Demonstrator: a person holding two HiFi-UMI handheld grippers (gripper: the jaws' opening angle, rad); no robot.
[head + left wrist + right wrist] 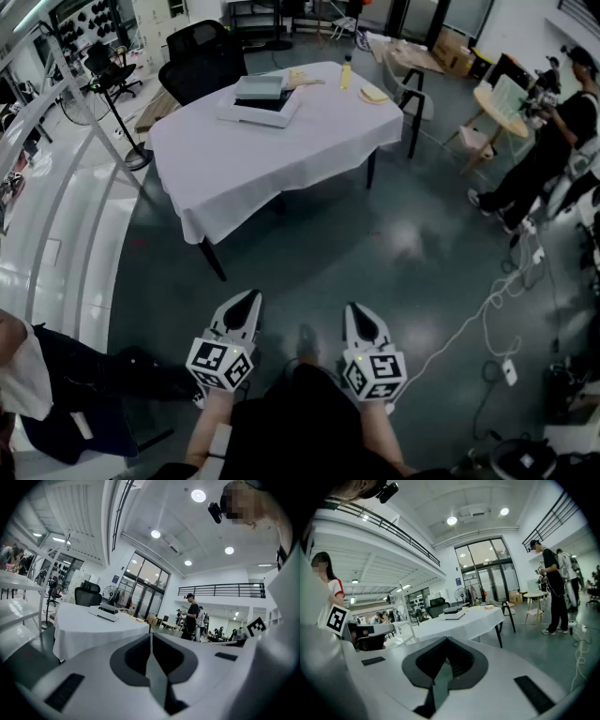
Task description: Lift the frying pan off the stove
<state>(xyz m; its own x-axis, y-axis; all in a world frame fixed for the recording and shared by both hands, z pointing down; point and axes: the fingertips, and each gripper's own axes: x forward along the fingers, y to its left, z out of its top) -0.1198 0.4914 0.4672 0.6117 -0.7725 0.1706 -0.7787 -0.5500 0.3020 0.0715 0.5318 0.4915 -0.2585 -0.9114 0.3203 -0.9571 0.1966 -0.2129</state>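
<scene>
Two closed: left tool (249,298), right tool (355,309); open floor (394,253) before table (281,164) edge.

The tablecloth (281,159) is white, the floor (375,253) dark grey-green; left gripper (249,298) and right gripper (354,309) wear black-and-white square markers.

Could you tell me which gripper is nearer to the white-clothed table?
Left. The left gripper is held back from the white-clothed table's near corner; the right gripper is beside it, farther from that corner. Neither touches the table.
</scene>
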